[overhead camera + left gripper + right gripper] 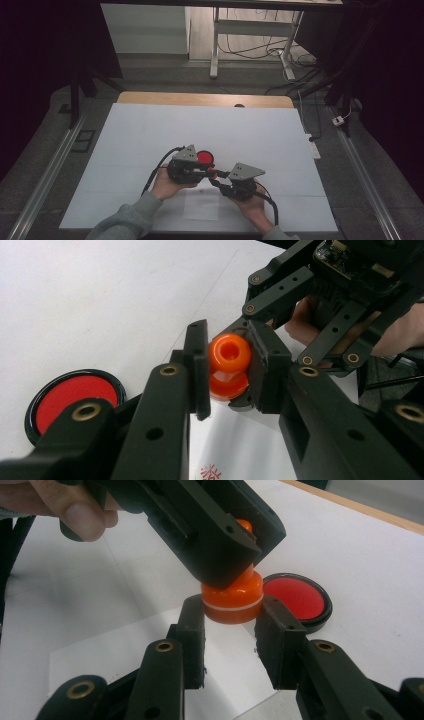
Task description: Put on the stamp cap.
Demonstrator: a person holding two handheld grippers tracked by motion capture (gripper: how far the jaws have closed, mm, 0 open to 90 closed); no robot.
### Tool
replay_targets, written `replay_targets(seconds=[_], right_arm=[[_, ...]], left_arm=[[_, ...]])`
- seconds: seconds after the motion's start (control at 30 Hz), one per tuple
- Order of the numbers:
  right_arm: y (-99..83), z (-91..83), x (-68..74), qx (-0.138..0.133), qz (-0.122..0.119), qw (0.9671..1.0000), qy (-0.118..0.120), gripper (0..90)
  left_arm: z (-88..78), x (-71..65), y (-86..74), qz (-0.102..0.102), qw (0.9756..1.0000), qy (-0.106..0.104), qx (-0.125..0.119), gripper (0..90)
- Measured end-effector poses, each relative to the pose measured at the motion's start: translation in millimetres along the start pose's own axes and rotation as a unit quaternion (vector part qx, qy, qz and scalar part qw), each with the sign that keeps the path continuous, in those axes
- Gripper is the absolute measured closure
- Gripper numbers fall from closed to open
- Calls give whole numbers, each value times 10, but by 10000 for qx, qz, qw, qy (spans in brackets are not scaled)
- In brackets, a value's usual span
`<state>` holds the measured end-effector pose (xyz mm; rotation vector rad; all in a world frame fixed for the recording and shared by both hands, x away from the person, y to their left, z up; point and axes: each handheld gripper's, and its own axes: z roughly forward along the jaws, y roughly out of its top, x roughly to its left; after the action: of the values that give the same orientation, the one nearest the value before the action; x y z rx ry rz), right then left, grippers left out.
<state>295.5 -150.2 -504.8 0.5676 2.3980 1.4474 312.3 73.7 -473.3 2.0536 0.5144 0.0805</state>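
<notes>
On the white table point(150, 130), near its front edge, both grippers meet over a sheet of paper point(201, 206) — an orange stamp point(228, 365) is held between them, off the surface. The left gripper point(227, 371) pinches the stamp's knob; the right gripper point(231, 615) clamps its wider base, white band showing between the jaws. The red ink pad point(205, 157) lies just beyond, open and untouched by either. My reading: the stamp is being passed or pulled apart between hands — next, one grip must let go, or the base twist free, before pressing it to pad or paper.
</notes>
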Motion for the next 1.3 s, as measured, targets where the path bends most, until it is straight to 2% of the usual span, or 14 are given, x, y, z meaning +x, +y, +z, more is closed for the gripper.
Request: replay_targets(seconds=[0.27,0.8,1.3], right_arm=[[5,-3,3,79,6,10000,-23,650],[9,-19,-7,40,69,10000,48,649],[-5,-10,-20,47,30,10000,79,646]], left_arm=[[10,-24,-8,59,10000,74,7,729],[17,-51,-20,78,9999,118,-32,730],[26,-37,-6,0,10000,95,23,727]])
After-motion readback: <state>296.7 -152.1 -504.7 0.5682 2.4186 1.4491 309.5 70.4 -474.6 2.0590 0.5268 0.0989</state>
